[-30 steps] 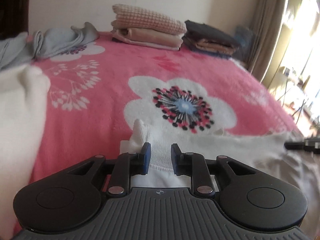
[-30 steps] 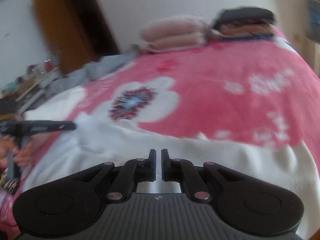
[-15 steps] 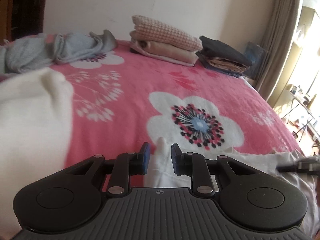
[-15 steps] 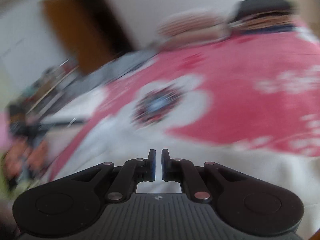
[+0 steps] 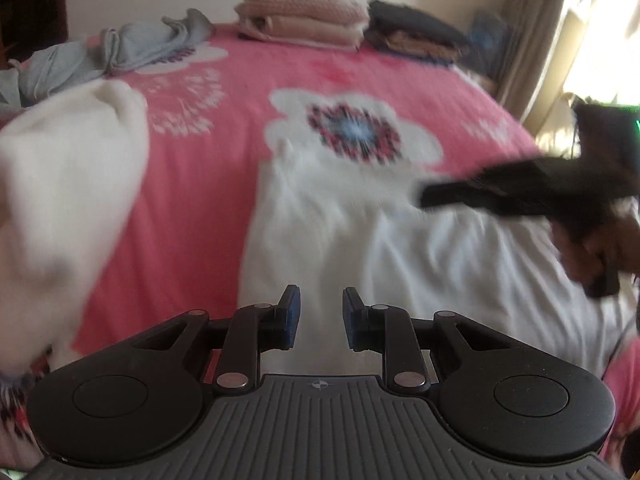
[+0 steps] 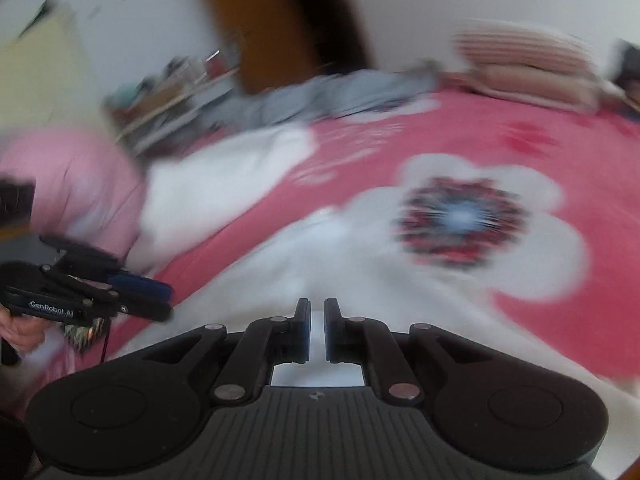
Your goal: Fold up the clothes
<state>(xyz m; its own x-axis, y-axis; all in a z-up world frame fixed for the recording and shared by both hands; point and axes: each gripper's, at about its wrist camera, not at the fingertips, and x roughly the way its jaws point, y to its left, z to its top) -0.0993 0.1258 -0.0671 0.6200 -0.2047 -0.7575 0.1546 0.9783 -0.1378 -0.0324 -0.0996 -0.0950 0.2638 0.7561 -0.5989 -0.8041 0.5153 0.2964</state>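
Nearest me, my left gripper (image 5: 317, 312) has its jaws narrowly spread, white cloth showing through the gap, though I can't tell if the pads bite it; my right gripper (image 6: 317, 330) is pressed nearly together, nothing visibly pinched; both hover low over the white garment (image 5: 360, 232), which lies rumpled on the pink floral bedspread (image 5: 224, 168), probably for smoothing before a fold; beyond, a grey garment (image 5: 132, 50) waits unfolded; 2 folded stacks (image 5: 300, 16) sit at the far edge; no containers visible.
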